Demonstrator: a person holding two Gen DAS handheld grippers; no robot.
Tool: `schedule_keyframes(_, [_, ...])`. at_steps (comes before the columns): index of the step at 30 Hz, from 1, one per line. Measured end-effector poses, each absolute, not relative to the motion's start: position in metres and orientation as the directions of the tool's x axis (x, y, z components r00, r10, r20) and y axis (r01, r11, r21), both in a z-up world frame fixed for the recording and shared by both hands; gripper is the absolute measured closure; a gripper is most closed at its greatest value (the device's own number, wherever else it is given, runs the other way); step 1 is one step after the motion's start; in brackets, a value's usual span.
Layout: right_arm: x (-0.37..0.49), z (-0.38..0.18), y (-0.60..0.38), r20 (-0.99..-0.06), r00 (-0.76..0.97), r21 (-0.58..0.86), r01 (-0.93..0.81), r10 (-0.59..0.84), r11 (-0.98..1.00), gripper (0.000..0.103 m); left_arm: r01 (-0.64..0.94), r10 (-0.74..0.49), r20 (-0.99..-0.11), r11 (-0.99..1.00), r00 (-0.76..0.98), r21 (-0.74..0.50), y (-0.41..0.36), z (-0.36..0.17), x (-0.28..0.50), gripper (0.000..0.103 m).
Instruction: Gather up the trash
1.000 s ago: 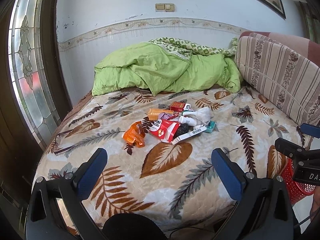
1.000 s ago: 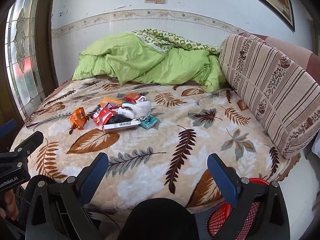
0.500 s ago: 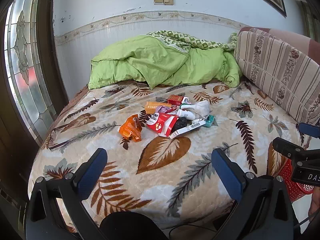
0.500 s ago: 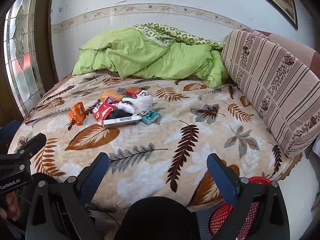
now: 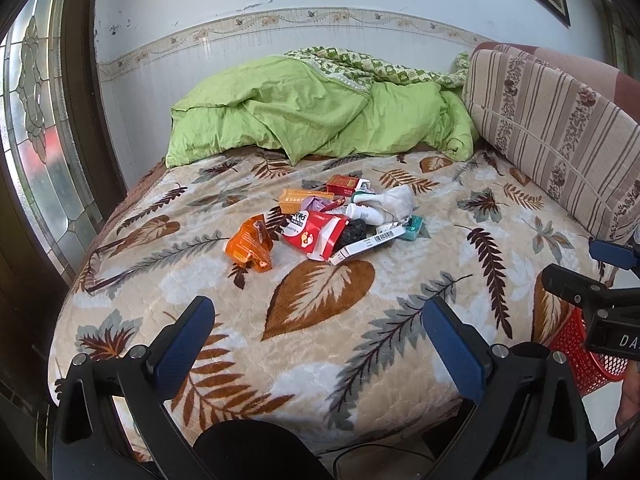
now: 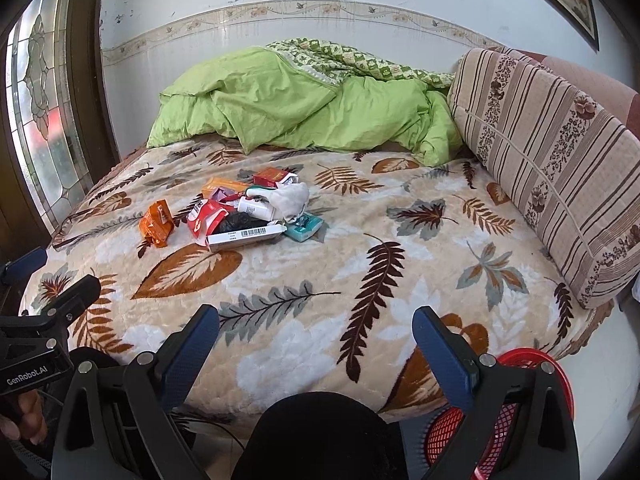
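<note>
A pile of trash lies mid-bed: an orange wrapper (image 5: 249,245) (image 6: 157,223), a red pouch (image 5: 316,233) (image 6: 205,216), a long white barcode box (image 5: 368,243) (image 6: 246,236), a teal packet (image 5: 412,227) (image 6: 306,227), a white bottle (image 6: 256,208) and crumpled white tissue (image 5: 396,200). A red mesh basket (image 6: 516,416) (image 5: 580,352) stands on the floor at the bed's near right corner. My left gripper (image 5: 318,328) is open and empty over the near edge of the bed. My right gripper (image 6: 316,334) is open and empty, short of the pile.
The bed has a leaf-patterned blanket (image 5: 320,300). A green duvet (image 5: 312,116) is bunched at the far end. A striped cushion (image 6: 552,152) lines the right side. A stained-glass window (image 5: 36,128) is on the left.
Both grippers have moved forward and a little higher toward the bed. The pile looks nearer. Nothing on the bed has moved.
</note>
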State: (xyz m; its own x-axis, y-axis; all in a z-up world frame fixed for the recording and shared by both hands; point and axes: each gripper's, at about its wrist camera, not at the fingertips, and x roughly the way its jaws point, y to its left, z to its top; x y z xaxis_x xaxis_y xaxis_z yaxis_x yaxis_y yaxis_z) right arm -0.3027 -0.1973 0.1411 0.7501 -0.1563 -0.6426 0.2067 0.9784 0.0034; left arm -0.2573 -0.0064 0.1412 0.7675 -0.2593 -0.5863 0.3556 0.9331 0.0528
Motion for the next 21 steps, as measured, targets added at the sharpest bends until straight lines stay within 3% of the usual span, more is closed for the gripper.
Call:
schedule_keyframes(4, [-0.293, 0.139, -0.207, -0.649, 0.758, 0.079, 0.156, -0.068, 0.985, 0.012, 0.392, -0.297, -0.625, 0.92, 0.722, 0.016, -0.008, 0.135, -0.239, 0.0])
schedule_keyframes(6, [-0.285, 0.136, -0.216, -0.659, 0.752, 0.152, 0.118, 0.011, 0.981, 0.026, 0.417, -0.322, -0.639, 0.909, 0.698, -0.002, -0.011, 0.133, -0.225, 0.0])
schedule_keyframes(9, [-0.269, 0.134, -0.229, -0.665, 0.745, 0.204, 0.103, 0.06, 0.974, 0.038, 0.458, -0.335, -0.65, 0.889, 0.682, 0.022, -0.022, 0.128, -0.206, 0.005])
schedule_keyframes(12, [-0.254, 0.135, -0.239, -0.665, 0.745, 0.21, 0.121, 0.051, 0.97, 0.038, 0.499, -0.324, -0.671, 0.863, 0.666, 0.078, -0.041, 0.118, -0.18, 0.022])
schedule_keyframes(16, [-0.242, 0.137, -0.245, -0.658, 0.751, 0.21, 0.119, 0.05, 0.97, 0.038, 0.561, -0.338, -0.726, 0.824, 0.599, 0.079, -0.069, 0.099, -0.139, 0.023])
schedule_keyframes(19, [-0.235, 0.134, -0.252, -0.662, 0.748, 0.215, 0.123, 0.052, 0.969, 0.038, 0.593, -0.296, -0.738, 0.787, 0.607, 0.172, -0.096, 0.085, -0.121, 0.024])
schedule_keyframes(20, [-0.232, 0.133, -0.254, -0.665, 0.745, 0.217, 0.124, 0.054, 0.968, 0.038, 0.609, -0.292, -0.748, 0.771, 0.596, 0.185, -0.103, 0.08, -0.116, 0.026])
schedule_keyframes(21, [-0.229, 0.131, -0.257, -0.67, 0.741, 0.219, 0.128, 0.054, 0.967, 0.038, 0.622, -0.284, -0.758, 0.758, 0.587, 0.197, -0.11, 0.075, -0.11, 0.034])
